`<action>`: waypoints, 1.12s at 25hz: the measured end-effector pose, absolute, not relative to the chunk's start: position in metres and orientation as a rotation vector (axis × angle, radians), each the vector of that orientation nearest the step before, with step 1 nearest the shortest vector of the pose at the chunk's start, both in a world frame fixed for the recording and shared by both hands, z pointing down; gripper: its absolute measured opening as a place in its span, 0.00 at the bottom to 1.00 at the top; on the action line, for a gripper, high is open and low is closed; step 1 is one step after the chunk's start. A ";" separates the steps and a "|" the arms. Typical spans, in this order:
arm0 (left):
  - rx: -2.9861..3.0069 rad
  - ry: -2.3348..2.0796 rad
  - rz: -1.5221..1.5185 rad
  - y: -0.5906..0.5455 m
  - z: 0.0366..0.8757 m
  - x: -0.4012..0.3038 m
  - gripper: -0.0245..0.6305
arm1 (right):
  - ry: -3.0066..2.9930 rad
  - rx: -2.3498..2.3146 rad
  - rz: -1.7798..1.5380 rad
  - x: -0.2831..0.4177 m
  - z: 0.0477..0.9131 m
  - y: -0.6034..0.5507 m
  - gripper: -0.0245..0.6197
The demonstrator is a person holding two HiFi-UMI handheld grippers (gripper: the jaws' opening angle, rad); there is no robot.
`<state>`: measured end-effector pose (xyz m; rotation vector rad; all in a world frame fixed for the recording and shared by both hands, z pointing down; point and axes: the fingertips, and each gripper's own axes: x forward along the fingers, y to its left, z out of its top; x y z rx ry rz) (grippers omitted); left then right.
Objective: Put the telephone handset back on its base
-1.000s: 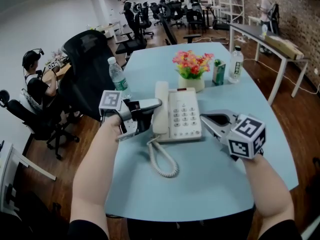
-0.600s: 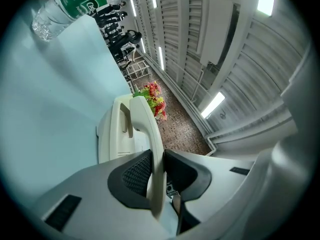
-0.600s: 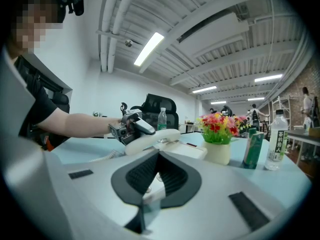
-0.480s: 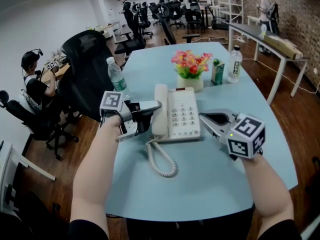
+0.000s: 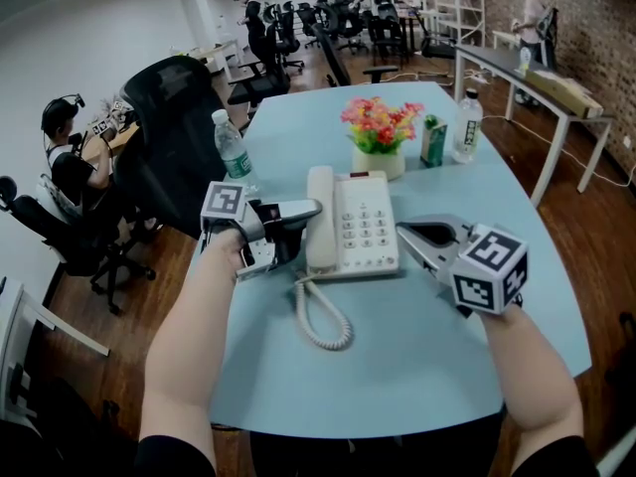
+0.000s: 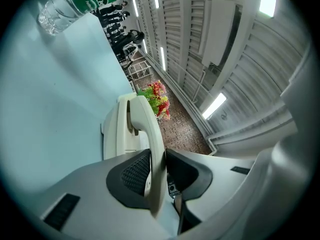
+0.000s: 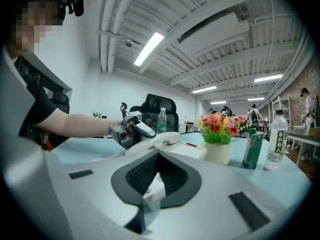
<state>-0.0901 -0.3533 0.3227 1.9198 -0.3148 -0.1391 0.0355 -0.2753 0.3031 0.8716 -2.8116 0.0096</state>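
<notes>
Your blue table (image 5: 417, 346) carries the base (image 5: 363, 229) near its middle. The handset (image 5: 320, 192) lies along the base's left side in its cradle, and the coiled cord (image 5: 323, 321) loops from there toward you. Your left gripper (image 5: 306, 225) has its jaws pressed against the handset's near half from both sides. Your right gripper (image 5: 402, 233) is held just right of the base, apart from it, with its jaws drawn together on nothing.
</notes>
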 end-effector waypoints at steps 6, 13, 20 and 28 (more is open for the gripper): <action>1.952 -0.414 -0.105 -0.359 0.327 -0.103 0.23 | -2.810 0.869 0.009 0.035 0.303 -0.275 0.07; 1.991 -0.504 -0.166 -0.354 0.313 -0.118 0.23 | -2.809 0.864 0.009 0.034 0.304 -0.275 0.07; 2.271 -0.805 -0.030 -0.322 0.287 -0.116 0.04 | -2.808 0.873 0.006 0.034 0.303 -0.276 0.07; 2.656 -1.014 0.094 -0.267 0.260 -0.089 0.04 | -2.800 0.898 -0.031 0.034 0.299 -0.275 0.07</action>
